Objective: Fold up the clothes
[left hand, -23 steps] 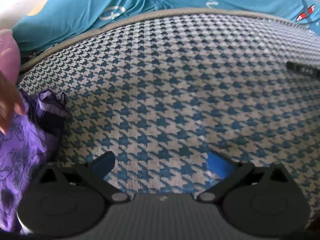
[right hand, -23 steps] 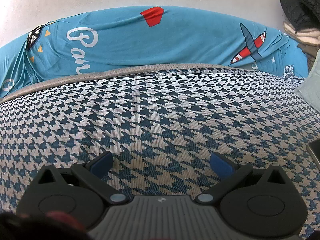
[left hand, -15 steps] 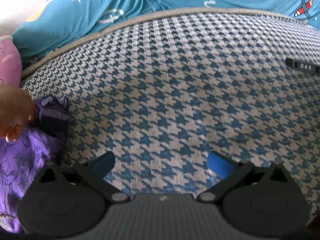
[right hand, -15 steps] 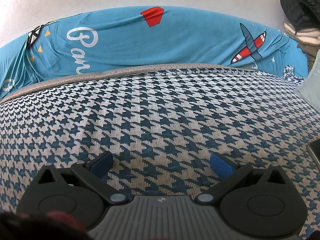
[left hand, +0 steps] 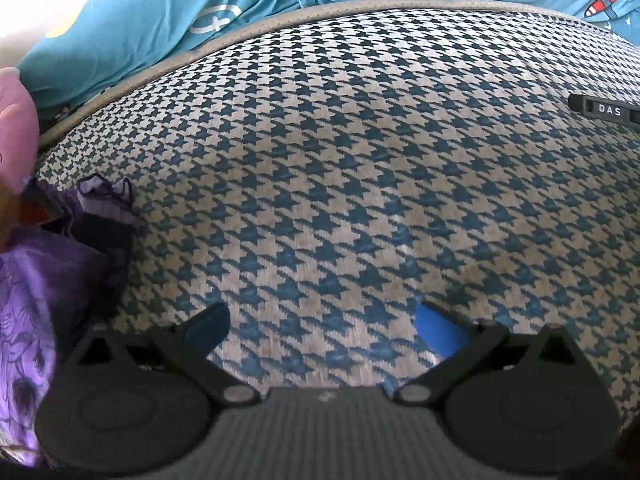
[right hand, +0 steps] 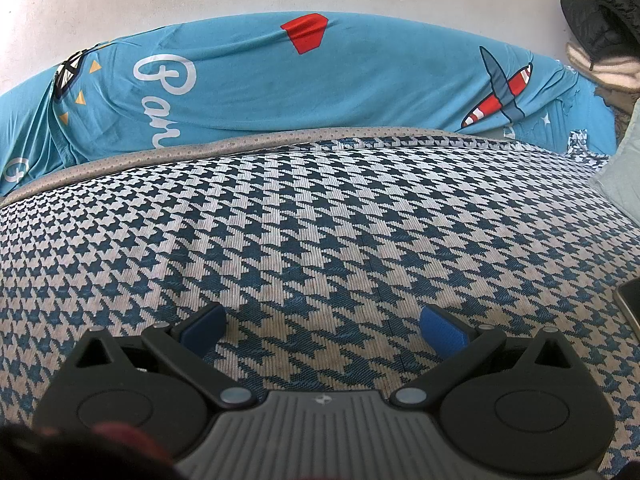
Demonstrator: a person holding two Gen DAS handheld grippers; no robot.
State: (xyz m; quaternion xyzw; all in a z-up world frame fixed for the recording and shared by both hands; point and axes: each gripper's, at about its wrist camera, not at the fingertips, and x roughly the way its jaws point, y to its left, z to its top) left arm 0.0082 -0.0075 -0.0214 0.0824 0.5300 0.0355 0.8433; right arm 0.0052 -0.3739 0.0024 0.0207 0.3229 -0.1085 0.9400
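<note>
Both claws sit low over the checked blue-and-white mat [left hand: 340, 168], pointing ahead toward the 12 o'clock edge. The left gripper [left hand: 322, 322] has its two blue fingers spread wide apart, with only bare mat between them. The right gripper [right hand: 323, 326] is the same: fingers spread wide, nothing pinched, just the mat [right hand: 320, 220] under it.

The purple cloth [left hand: 44, 272] to fold shows only in the left view. It lies bunched up at about 9 o'clock, just beside the left claw's round black base, and no finger touches it. A dark ruffled bit of it pokes out onto the mat. Above it, at 10 o'clock, is a soft pink thing [left hand: 14, 128], too blurry to tell what it is. At 3 o'clock a small black bar with the letters DAS [left hand: 604, 110] rests on the mat.

The right view shows other things. A bright blue sheet [right hand: 320, 88] with a red plane lies past the mat at 12 o'clock. Dark bundled clothes [right hand: 604, 12] sit at 1 o'clock. A flat dark edge [right hand: 630, 304] peeks in at 3 o'clock.
</note>
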